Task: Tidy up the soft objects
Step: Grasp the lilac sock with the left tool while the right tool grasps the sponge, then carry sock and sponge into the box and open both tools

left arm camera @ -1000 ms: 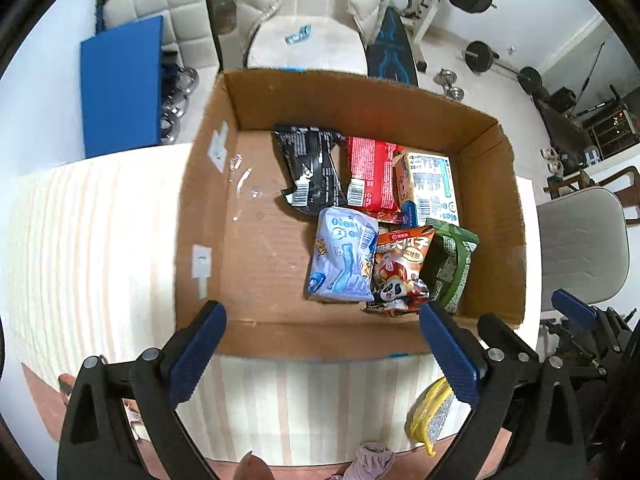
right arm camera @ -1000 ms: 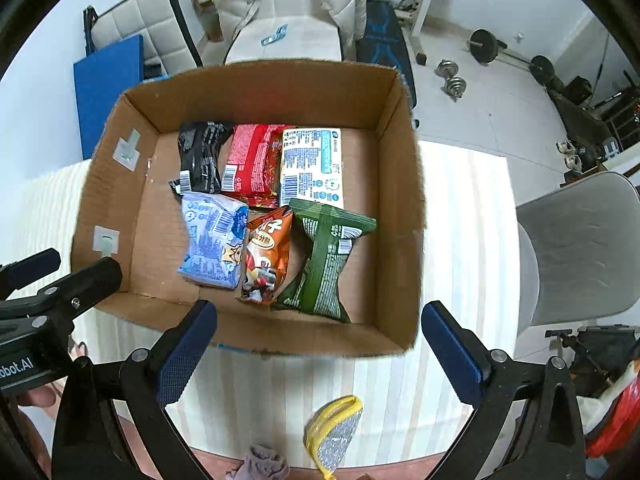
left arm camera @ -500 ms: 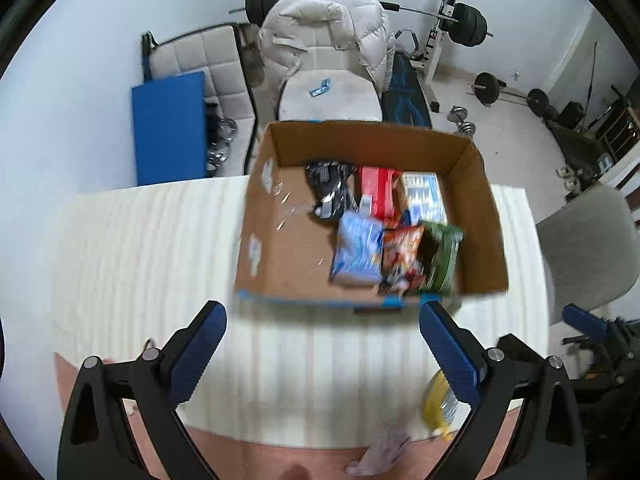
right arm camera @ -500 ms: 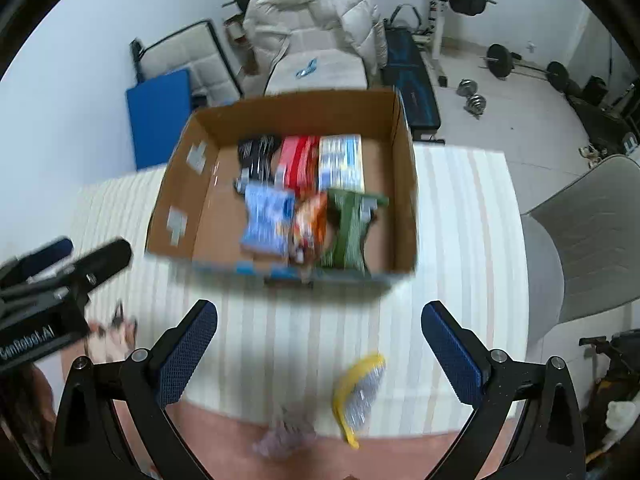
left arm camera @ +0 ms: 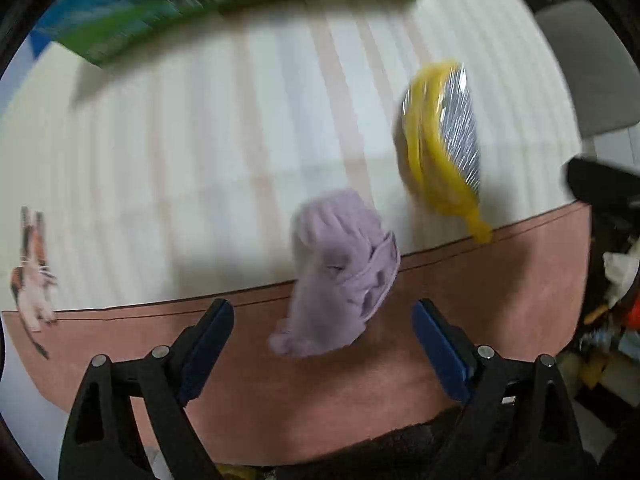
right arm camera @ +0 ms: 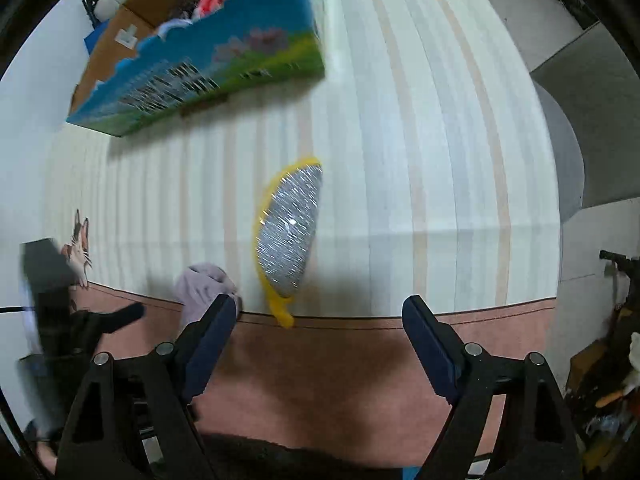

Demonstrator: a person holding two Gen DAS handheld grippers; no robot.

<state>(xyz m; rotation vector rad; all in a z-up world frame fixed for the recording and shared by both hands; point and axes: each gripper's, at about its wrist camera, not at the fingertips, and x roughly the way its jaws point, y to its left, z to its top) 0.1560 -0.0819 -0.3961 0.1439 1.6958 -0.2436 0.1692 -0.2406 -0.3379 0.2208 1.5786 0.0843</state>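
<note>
A crumpled lilac soft cloth (left arm camera: 340,272) hangs over the front edge of the striped tablecloth (left arm camera: 200,140). My left gripper (left arm camera: 322,344) is open, its jaws wide either side of the cloth and just short of it. A yellow-rimmed silver scrubber pad (left arm camera: 440,140) lies right of the cloth. In the right wrist view the pad (right arm camera: 290,232) lies ahead of my open, empty right gripper (right arm camera: 318,340), and the lilac cloth (right arm camera: 204,292) sits by its left finger.
A cardboard box with a blue and green printed side (right arm camera: 208,68) holds snack packets at the far left of the table. A cat sticker (right arm camera: 80,244) marks the cloth's left edge. The left gripper's body (right arm camera: 52,304) shows at left. A grey chair (right arm camera: 560,152) stands at right.
Both grippers have dropped from high above the box to low at the table's front edge. The view swung down to the lilac cloth and the yellow pad. Both stay open.
</note>
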